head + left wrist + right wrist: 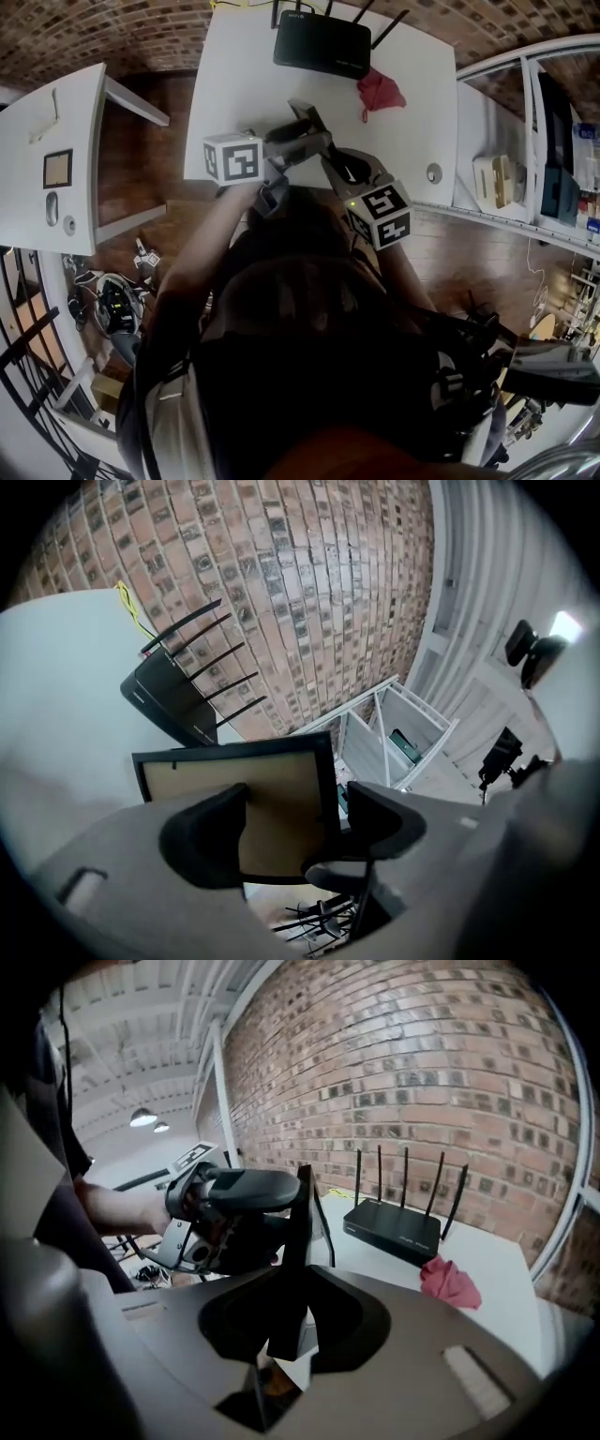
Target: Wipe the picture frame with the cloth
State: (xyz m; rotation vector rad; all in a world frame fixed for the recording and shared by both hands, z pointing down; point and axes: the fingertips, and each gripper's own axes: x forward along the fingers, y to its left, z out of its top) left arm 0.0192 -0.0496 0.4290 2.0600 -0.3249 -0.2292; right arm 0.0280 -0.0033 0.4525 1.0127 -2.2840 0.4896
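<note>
A black router (322, 43) is seen at the top middle, set on a white table (239, 89). A second white table (33, 122) is seen at the left. White shelves (506, 178) are seen at the right. A brick wall (309, 583) is seen across the top of the left gripper view.

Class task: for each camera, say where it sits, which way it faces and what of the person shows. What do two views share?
Head view: on the person's head, facing steeply down at the white table; arms, left gripper and right gripper show.
Left gripper view: on that gripper, facing the picture frame and brick wall; its open jaws show.
Right gripper view: on that gripper, facing the table; jaws clamped on the frame and a forearm show.
Shared: all three show the router.
</note>
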